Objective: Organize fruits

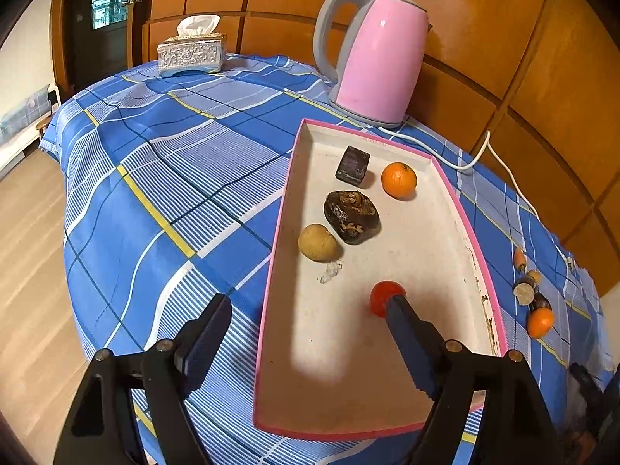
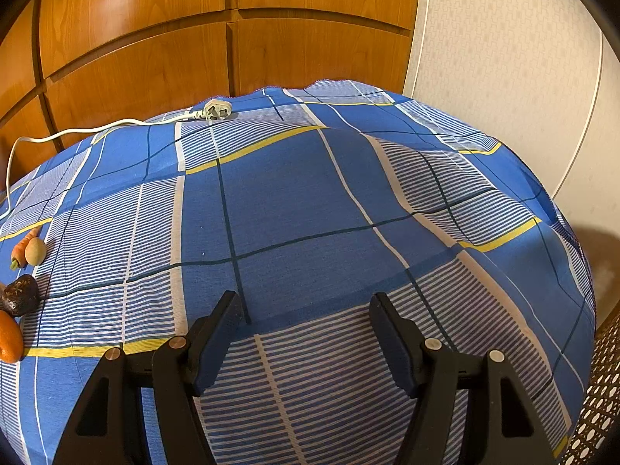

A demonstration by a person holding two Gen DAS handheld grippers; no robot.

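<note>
A pink-rimmed white tray (image 1: pixel 387 379) lies on the blue plaid cloth. In it are a dark block (image 1: pixel 353 164), an orange (image 1: pixel 399 179), a dark lumpy fruit (image 1: pixel 352 216), a tan round fruit (image 1: pixel 317 242) and a red round fruit (image 1: pixel 383 296). My left gripper (image 1: pixel 306 302) hangs wide open. Its right fingertip covers part of the red fruit, while its left finger is over the cloth outside the tray. Nothing is clamped. My right gripper (image 2: pixel 305 302) is open over bare cloth. At the left edge of the right wrist view lie a carrot (image 2: pixel 21 246), a tan fruit (image 2: pixel 35 251), a dark fruit (image 2: pixel 20 295) and an orange (image 2: pixel 8 337).
A pink kettle (image 1: pixel 378 58) stands behind the tray, and its white cord ends in a plug (image 2: pixel 217 110) on the cloth. A tissue box (image 1: pixel 192 54) sits at the far left corner. Wooden panels back the table. Wood floor lies to the left.
</note>
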